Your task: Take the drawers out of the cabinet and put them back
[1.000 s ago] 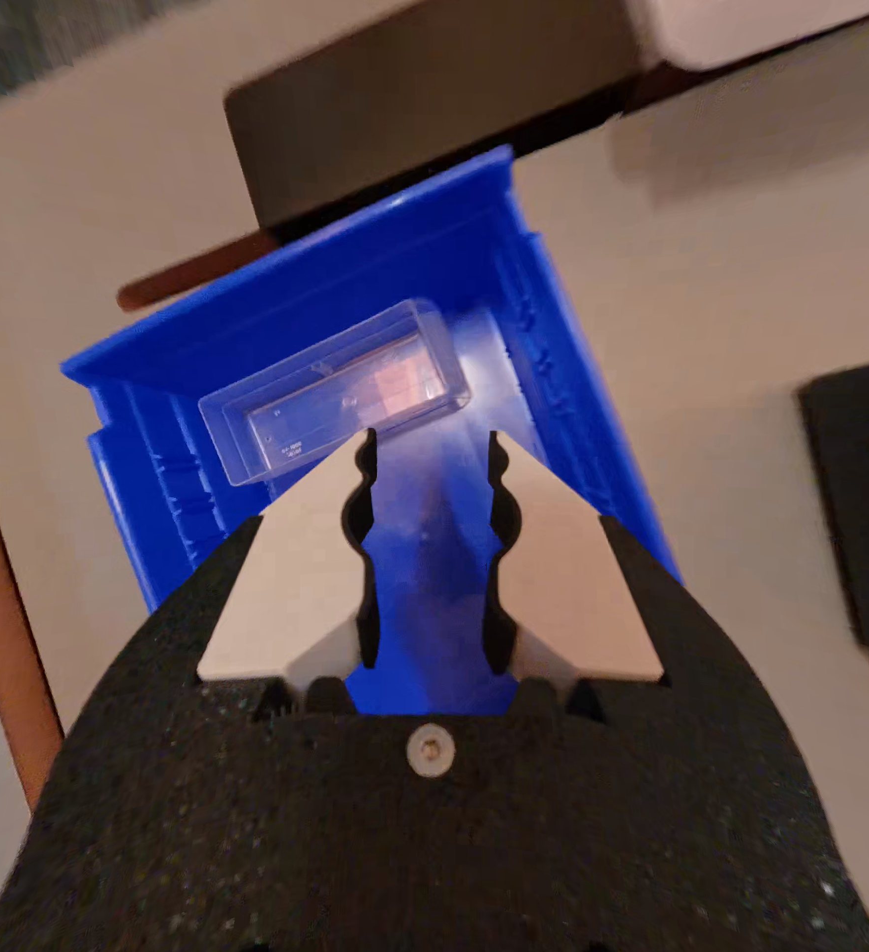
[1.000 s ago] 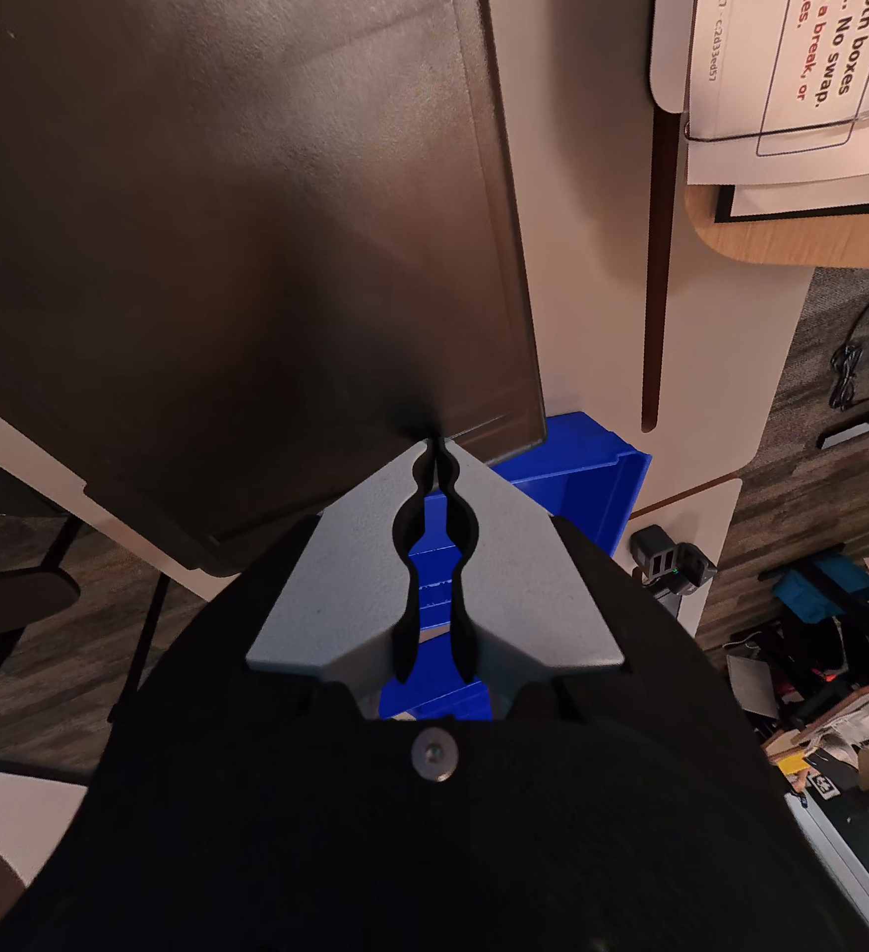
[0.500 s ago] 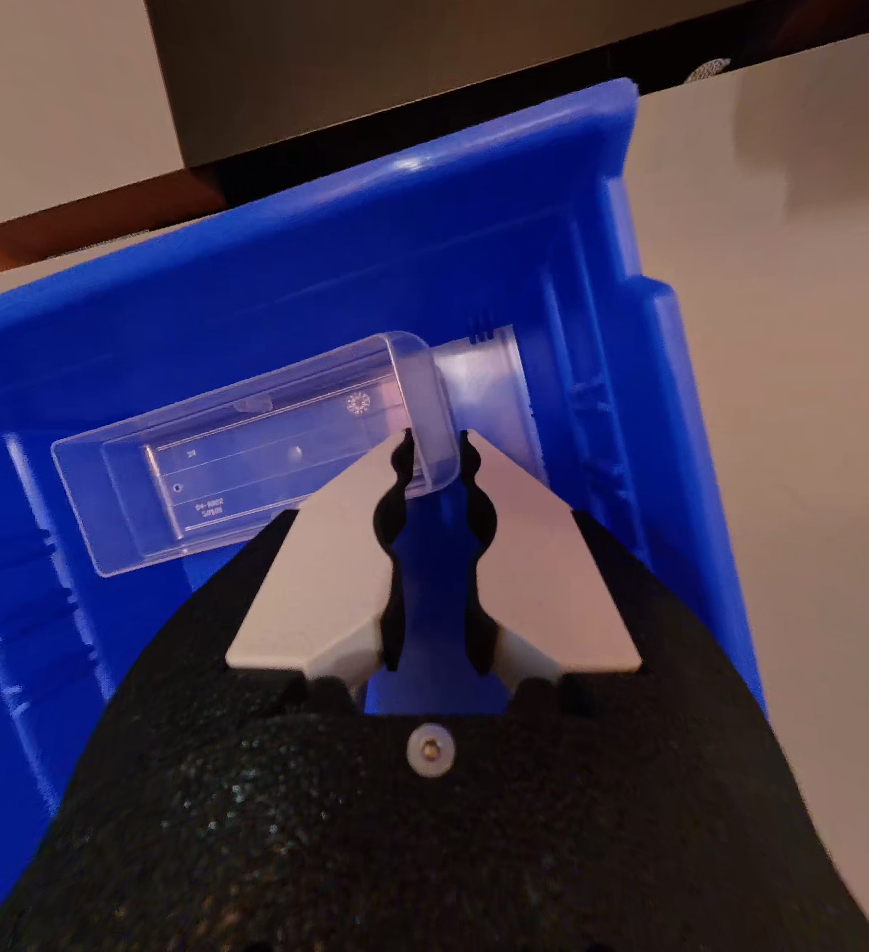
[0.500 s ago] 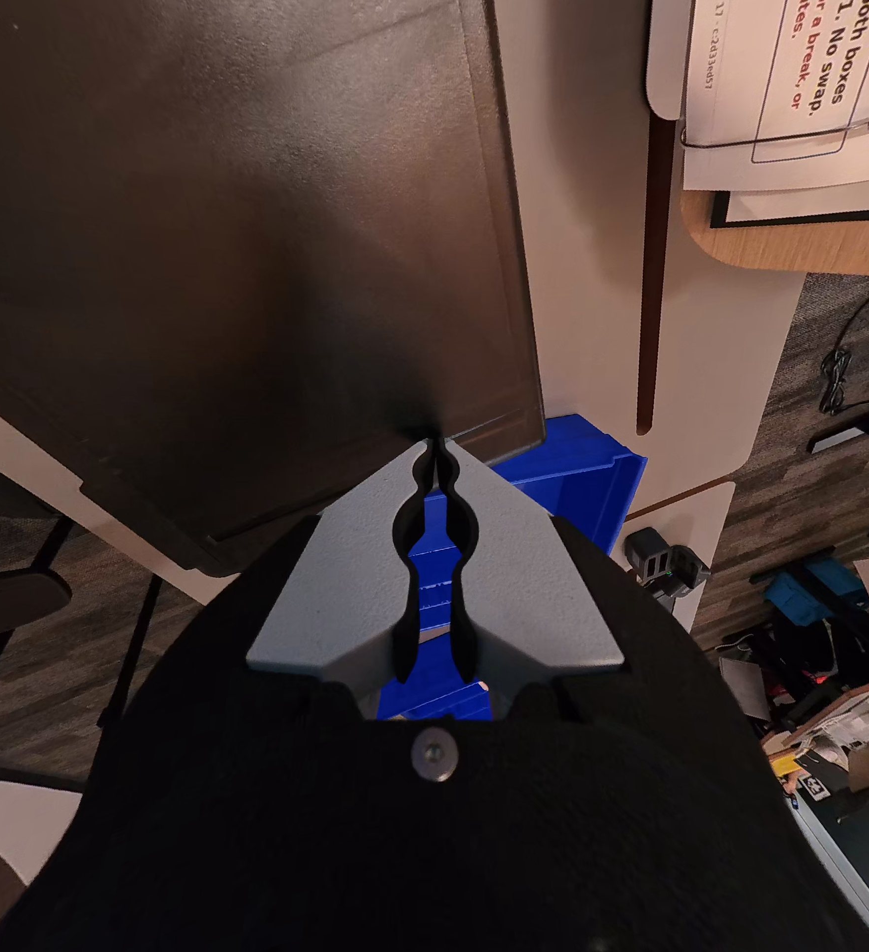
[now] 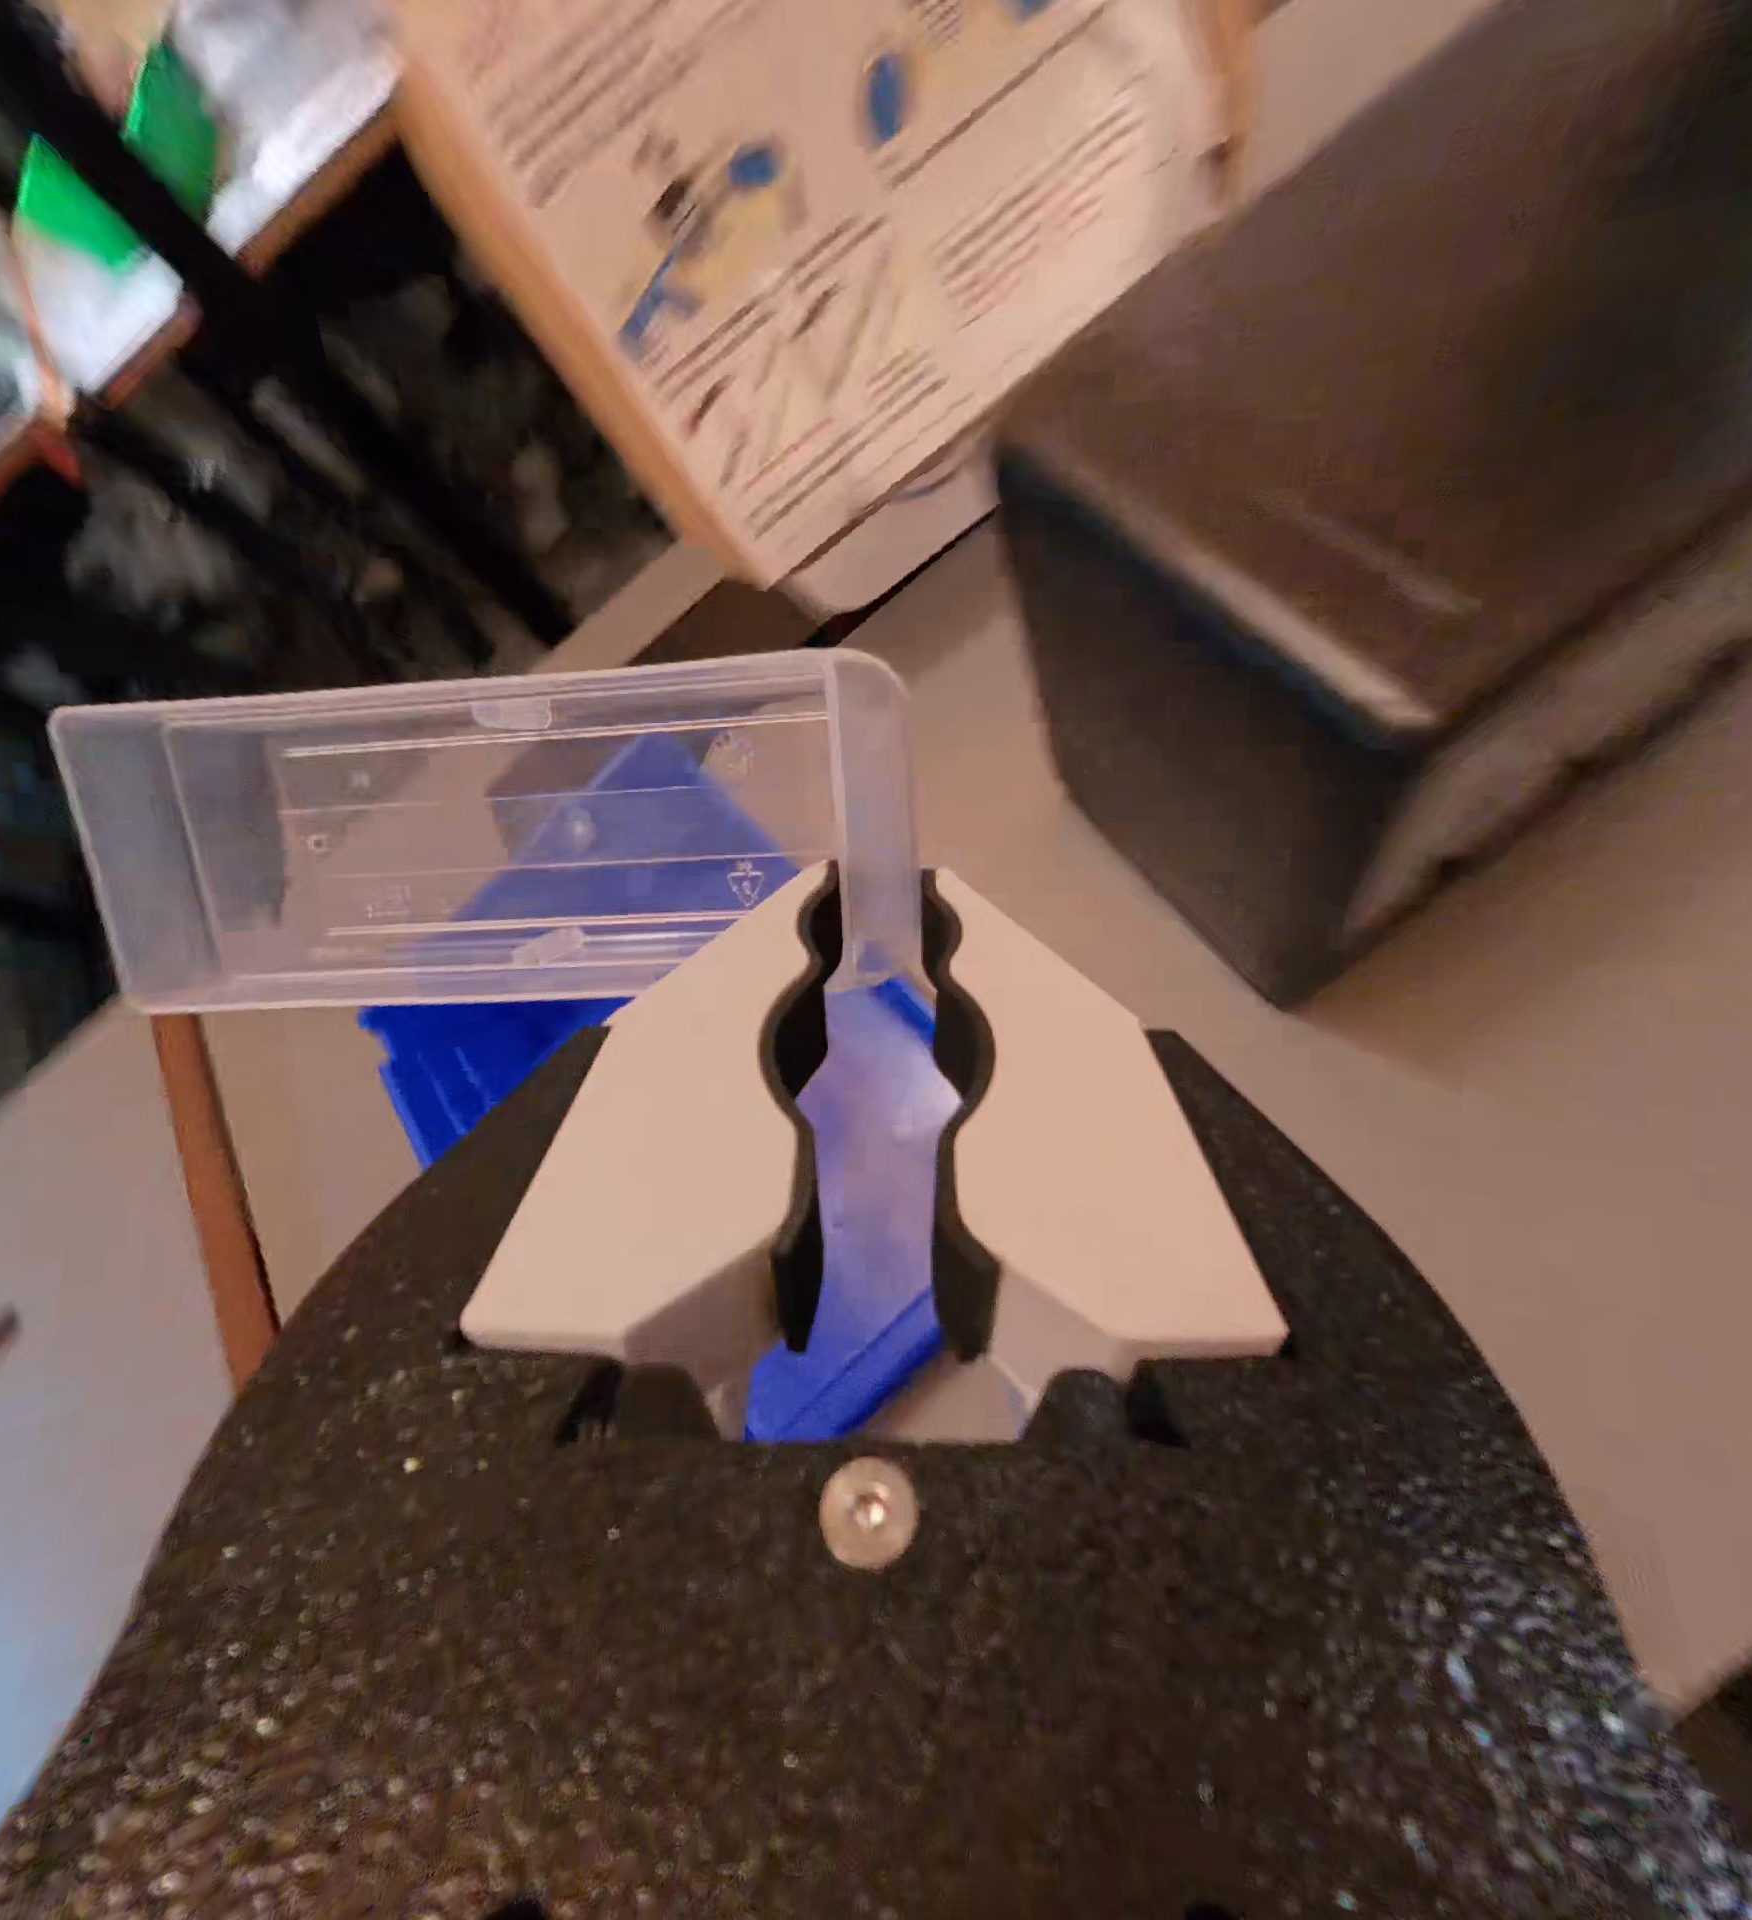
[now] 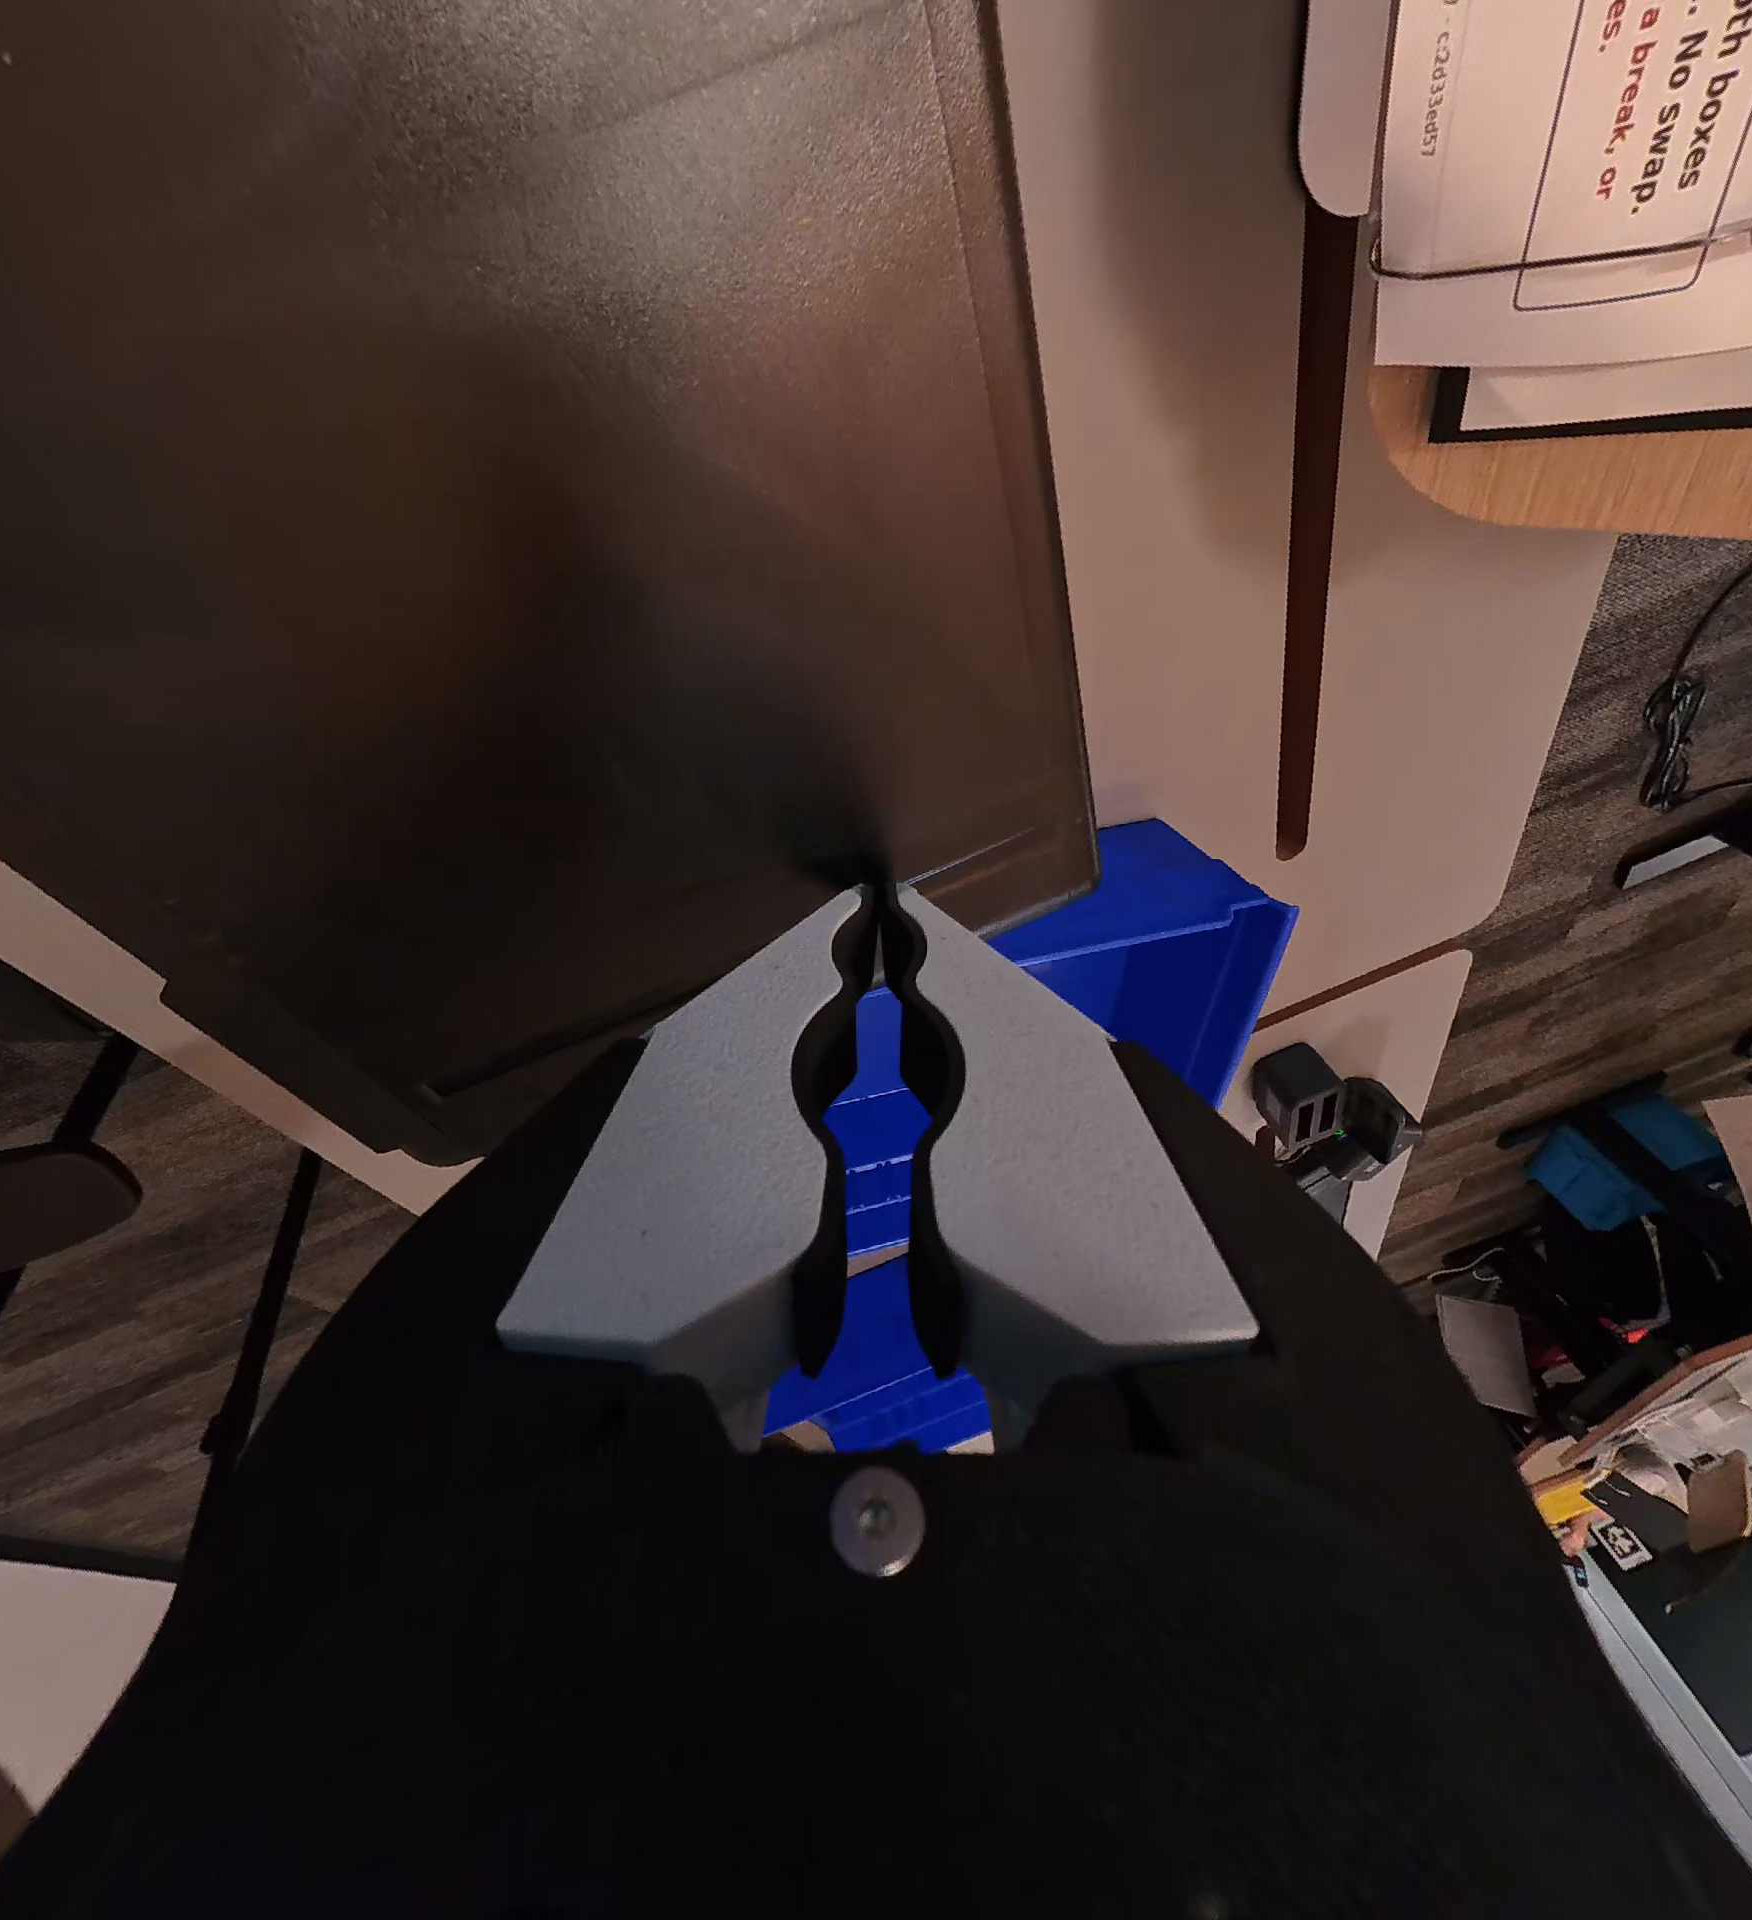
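My left gripper is shut on the front tab of a clear plastic drawer and holds it in the air, its body stretching to the left. Below it stands the blue bin, seen partly through the drawer. The black cabinet stands on the table to the right. In the right wrist view my right gripper is shut and its tips press on the near edge of the black cabinet. The blue bin shows beyond the cabinet's corner.
A light table carries the bin and cabinet. A printed sheet stands behind them; shelves with clutter lie at far left. In the right wrist view, papers on a clipboard lie at top right; floor clutter lies beyond the table edge.
My left gripper closed on the clear drawer inside the blue bin and lifted it out, tilting up toward the room. The right gripper has stayed on the cabinet.
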